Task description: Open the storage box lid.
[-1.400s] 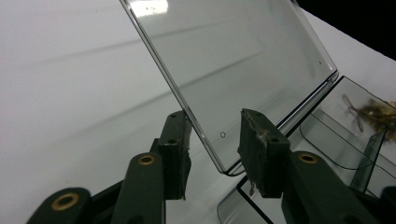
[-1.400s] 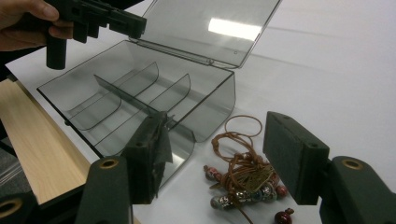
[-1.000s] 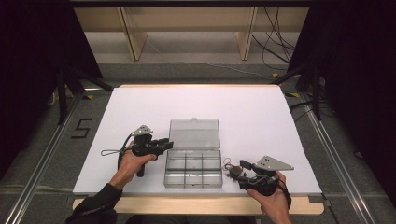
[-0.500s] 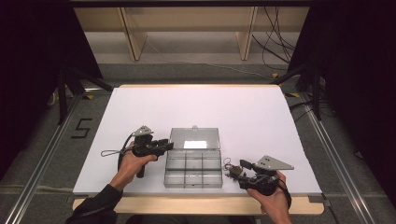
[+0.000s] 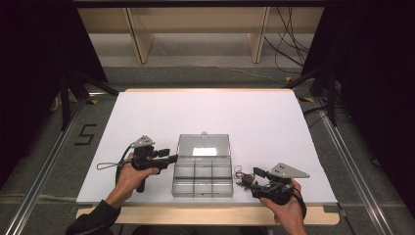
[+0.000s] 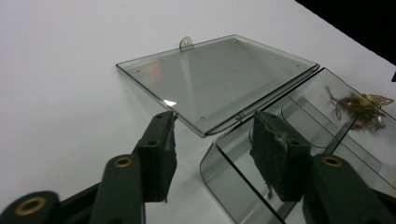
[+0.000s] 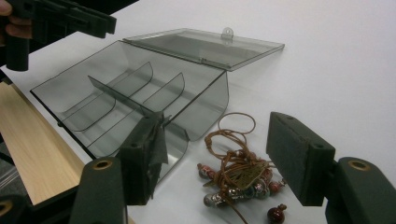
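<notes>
Organizer box [image 5: 203, 171] sits near the table's front edge, lid [image 5: 203, 145] folded flat behind it. Left gripper [image 5: 169, 155], at the box's left wall, has just been opening its jaws; nothing between them. Right gripper [image 7: 219, 158] spread over the beaded cord necklace [image 7: 236, 175], just right of the box. Suggest: pinch the bunched middle, lift clear of the wall.
</notes>
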A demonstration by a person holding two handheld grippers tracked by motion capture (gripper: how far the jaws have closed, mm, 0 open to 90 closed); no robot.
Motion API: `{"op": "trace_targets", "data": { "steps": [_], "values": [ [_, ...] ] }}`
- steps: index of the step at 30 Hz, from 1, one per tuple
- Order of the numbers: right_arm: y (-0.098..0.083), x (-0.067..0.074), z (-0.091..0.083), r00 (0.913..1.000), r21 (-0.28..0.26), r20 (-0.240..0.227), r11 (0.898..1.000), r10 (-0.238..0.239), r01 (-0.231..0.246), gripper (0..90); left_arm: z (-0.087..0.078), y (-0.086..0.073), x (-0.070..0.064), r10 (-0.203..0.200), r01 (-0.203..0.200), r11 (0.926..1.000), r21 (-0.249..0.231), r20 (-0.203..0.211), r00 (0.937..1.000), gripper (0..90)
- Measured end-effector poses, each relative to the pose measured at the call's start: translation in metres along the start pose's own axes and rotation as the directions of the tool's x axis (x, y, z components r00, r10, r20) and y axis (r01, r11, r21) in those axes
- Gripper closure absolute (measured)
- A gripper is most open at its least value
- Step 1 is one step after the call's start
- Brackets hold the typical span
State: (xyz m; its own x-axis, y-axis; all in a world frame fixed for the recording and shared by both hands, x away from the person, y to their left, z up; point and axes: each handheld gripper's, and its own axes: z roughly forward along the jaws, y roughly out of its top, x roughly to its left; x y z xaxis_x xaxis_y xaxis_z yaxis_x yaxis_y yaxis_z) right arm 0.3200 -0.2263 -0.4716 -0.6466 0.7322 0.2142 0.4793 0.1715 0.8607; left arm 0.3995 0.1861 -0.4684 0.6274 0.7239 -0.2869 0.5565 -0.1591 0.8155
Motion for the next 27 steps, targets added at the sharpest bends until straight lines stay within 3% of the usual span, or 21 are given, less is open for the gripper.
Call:
{"op": "trace_targets", "data": {
  "steps": [5, 7, 8, 12, 14, 15, 18, 19, 20, 21, 22, 25, 26, 27],
  "values": [
    [-0.001, -0.002, 0.0, 0.9993, -0.003, 0.033, 1.0, -0.015, 0.015, 37.4, -0.008, -0.007, -0.004, 0.0, 0.0, 0.9998, 0.019, 0.004, 1.0, 46.7],
    [-0.002, 0.0, 0.0, 0.9991, 0.019, 0.032, 0.999, 0.028, -0.029, 37.2, -0.011, -0.009, -0.008, -0.008, 0.008, 0.9998, 0.019, 0.005, 1.0, 45.2],
    [-0.002, -0.003, 0.0, 0.9993, 0.013, 0.037, 1.0, 0.001, -0.002, 37.1, -0.013, -0.011, -0.009, 0.002, -0.002, 0.9998, 0.021, 0.003, 1.0, 44.6],
    [-0.002, -0.004, 0.0, 0.9995, 0.01, 0.029, 1.0, 0.01, -0.01, 37.2, -0.018, -0.016, -0.014, -0.004, 0.004, 0.9997, 0.024, 0.01, 0.9999, 42.5],
    [-0.003, -0.006, -0.001, 0.9984, 0.011, 0.052, 1.0, -0.019, 0.019, 37.1, -0.022, -0.019, -0.016, -0.005, 0.005, 0.9997, 0.024, 0.013, 0.9999, 41.6],
    [-0.004, -0.003, -0.001, 0.9985, 0.02, 0.052, 1.0, 0.019, -0.02, 37.1, -0.023, -0.02, -0.017, -0.004, 0.004, 0.9998, 0.02, 0.017, 0.9999, 41.5],
    [-0.005, -0.007, -0.001, 0.9971, 0.018, 0.075, 1.0, -0.011, 0.009, 37.0, -0.03, -0.025, -0.019, -0.003, 0.003, 0.9998, 0.022, 0.026, 0.9997, 40.9],
    [-0.005, -0.01, 0.0, 0.9955, 0.027, 0.085, 0.999, -0.041, 0.039, 36.9, -0.032, -0.026, -0.02, -0.001, 0.001, 0.9998, 0.019, 0.028, 0.9996, 40.9],
    [-0.006, -0.008, -0.002, 0.9959, 0.044, 0.09, 0.999, -0.001, -0.003, 36.9, -0.033, -0.028, -0.022, -0.009, 0.009, 0.9998, 0.015, 0.03, 0.9995, 40.8],
    [-0.006, -0.011, -0.002, 0.9949, 0.043, 0.096, 0.999, -0.031, 0.027, 36.9, -0.034, -0.03, -0.024, -0.006, 0.006, 0.9999, 0.016, 0.033, 0.9994, 40.8],
    [-0.007, -0.011, -0.002, 0.9959, 0.046, 0.089, 0.999, -0.015, 0.011, 36.9, -0.036, -0.03, -0.024, 0.005, -0.006, 0.9997, 0.025, 0.033, 0.9995, 40.5],
    [-0.008, -0.011, -0.002, 0.995, 0.043, 0.095, 0.999, -0.028, 0.024, 36.9, -0.04, -0.035, -0.029, 0.011, -0.012, 0.9993, 0.035, 0.039, 0.9992, 39.8],
    [-0.009, -0.008, -0.001, 0.996, 0.042, 0.089, 0.999, 0.012, -0.016, 36.9, -0.04, -0.036, -0.03, 0.012, -0.013, 0.9994, 0.031, 0.04, 0.9991, 39.5],
    [-0.009, -0.012, 0.0, 0.9953, 0.04, 0.094, 0.999, -0.024, 0.02, 36.9, -0.041, -0.038, -0.032, 0.006, -0.007, 0.9996, 0.029, 0.043, 0.999, 39.0]
  ]
}}
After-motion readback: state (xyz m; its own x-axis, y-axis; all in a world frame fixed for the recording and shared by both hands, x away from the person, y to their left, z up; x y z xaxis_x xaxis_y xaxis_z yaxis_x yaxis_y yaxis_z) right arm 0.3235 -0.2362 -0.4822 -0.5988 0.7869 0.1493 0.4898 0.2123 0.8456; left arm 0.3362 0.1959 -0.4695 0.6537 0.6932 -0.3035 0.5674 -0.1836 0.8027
